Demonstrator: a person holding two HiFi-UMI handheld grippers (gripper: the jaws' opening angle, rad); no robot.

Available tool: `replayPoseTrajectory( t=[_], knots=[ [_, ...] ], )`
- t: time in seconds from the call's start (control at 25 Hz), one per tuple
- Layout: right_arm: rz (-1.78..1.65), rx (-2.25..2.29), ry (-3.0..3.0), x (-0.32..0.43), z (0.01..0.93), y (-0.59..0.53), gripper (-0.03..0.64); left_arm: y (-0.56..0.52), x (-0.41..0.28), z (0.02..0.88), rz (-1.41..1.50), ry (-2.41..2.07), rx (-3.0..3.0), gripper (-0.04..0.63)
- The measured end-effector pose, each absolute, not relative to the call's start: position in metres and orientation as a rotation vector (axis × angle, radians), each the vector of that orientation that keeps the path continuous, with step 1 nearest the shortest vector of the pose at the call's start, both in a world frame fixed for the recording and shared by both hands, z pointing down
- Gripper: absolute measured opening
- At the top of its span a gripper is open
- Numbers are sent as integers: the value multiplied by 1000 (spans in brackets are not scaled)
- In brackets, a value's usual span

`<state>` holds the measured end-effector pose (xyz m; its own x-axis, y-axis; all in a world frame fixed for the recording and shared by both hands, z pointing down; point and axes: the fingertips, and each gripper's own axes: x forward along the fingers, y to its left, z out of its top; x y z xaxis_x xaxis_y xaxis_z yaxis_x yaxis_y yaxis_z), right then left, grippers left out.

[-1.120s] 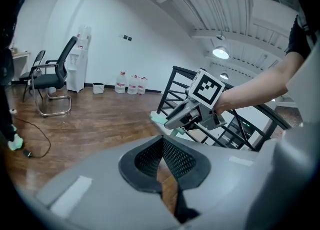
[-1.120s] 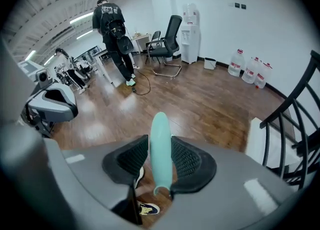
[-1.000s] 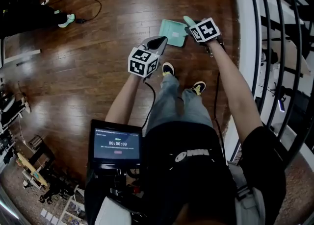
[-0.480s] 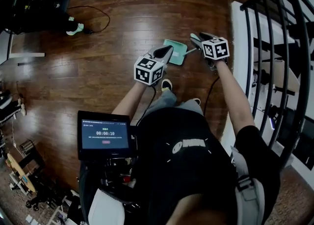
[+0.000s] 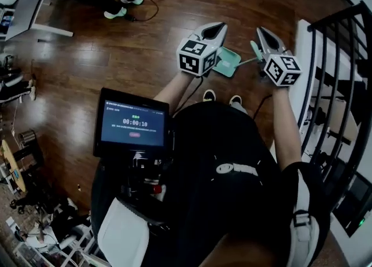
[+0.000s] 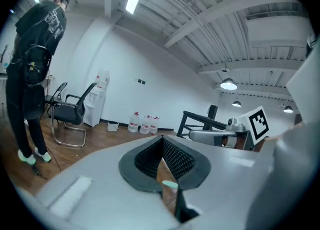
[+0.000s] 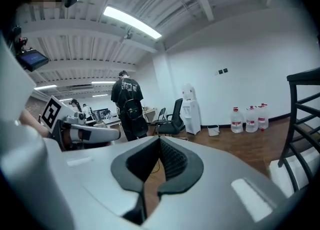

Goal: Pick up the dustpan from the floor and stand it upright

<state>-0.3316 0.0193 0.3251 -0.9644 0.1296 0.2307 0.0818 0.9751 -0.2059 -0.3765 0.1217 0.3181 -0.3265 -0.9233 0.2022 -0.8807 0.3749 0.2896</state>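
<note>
Mint-green plastic dustpan (image 5: 226,62) on the dark wooden floor (image 5: 116,56), just ahead of the person's shoes (image 5: 209,95). The left claw (image 5: 216,27) and right claw (image 5: 263,31) have both risen clear of it, each closed and empty. With its handle (image 5: 254,49) released, the pan appears to stand alone, so the task is judged essentially complete.

Left gripper (image 5: 216,28) and right gripper (image 5: 263,33) held side by side ahead of the torso (image 5: 226,173), jaws closed, empty.

Mint-green dustpan (image 5: 226,62), on wooden floor (image 5: 116,56)
</note>
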Motion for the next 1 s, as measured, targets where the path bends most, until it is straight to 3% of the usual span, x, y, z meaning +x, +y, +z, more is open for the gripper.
replayPoseTrajectory(
  t=[1.0],
  knots=[
    [243, -438, -2967, -406, 300, 85, 3, 164, -424, 281, -261, -2543, 1488, 20]
  ],
)
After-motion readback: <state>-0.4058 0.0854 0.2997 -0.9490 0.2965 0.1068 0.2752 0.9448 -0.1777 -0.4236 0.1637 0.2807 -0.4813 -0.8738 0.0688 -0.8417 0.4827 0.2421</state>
